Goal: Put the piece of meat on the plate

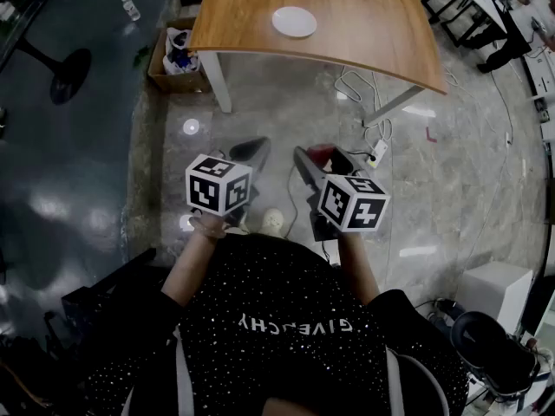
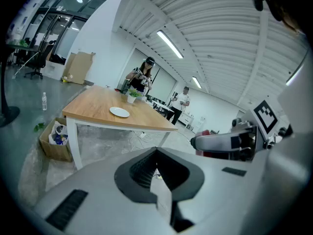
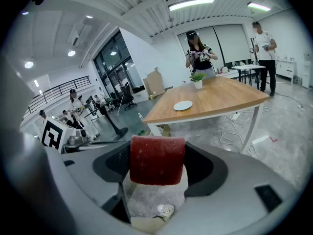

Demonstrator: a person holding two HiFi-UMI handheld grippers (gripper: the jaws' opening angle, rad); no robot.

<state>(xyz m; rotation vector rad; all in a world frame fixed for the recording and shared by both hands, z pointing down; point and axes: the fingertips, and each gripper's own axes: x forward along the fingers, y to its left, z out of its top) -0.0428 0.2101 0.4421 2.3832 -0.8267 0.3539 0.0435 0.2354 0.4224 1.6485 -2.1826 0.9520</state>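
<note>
Piece of meat (image 3: pixel 157 159), clamped in right gripper (image 3: pixel 158 167) — angled downward

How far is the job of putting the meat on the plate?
Done: the right claw grips the piece of meat. In hand: the carry; the person stands well short of the table. Remaining: reach the empty plate there and set the meat down. The left claw is shut, empty.
</note>
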